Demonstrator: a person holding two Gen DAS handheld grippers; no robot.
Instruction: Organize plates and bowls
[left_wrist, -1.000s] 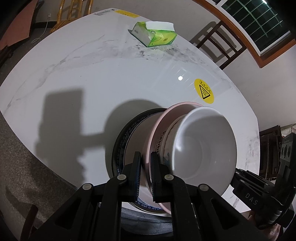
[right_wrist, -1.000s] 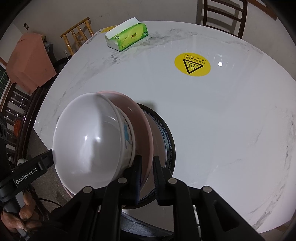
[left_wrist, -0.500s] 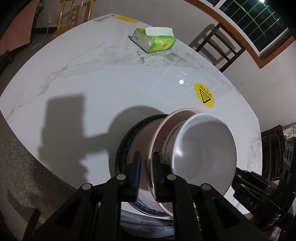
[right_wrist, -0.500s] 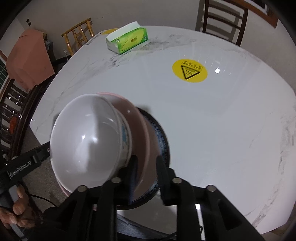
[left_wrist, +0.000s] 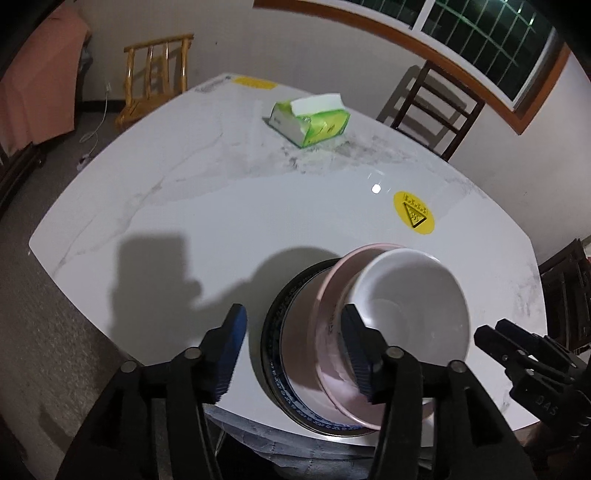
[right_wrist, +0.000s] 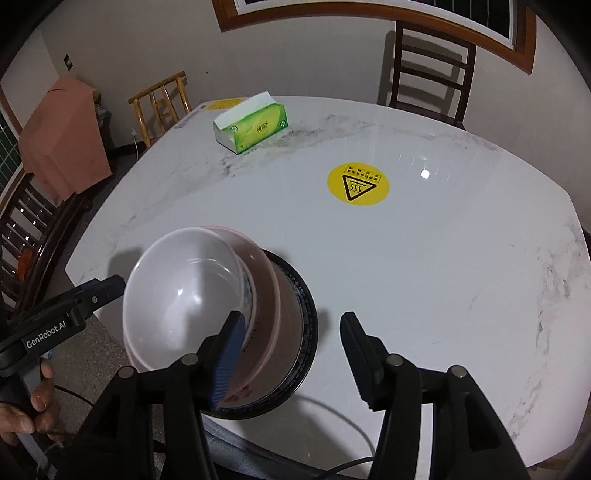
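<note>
Stack's down at the tabletop's (right_wrist: 424, 277) near edge: white bowl (right_wrist: 184, 295) in pink bowl (left_wrist: 334, 295) on plate (right_wrist: 306, 325). Both tongs, left (left_wrist: 293, 349) and right (right_wrist: 290, 354), opening, gripping nothing. I'd lift straight up to avoid nudging it.

Both the left claw (left_wrist: 293, 345) and right claw (right_wrist: 290, 354) have released the pink plate (left_wrist: 328, 332), jaws opening.

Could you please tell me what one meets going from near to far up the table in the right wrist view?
Right gripper, jaws opening and clear of the dishes → stack of dark plate, pink bowl and white bowl → yellow warning sticker → green tissue box.
</note>
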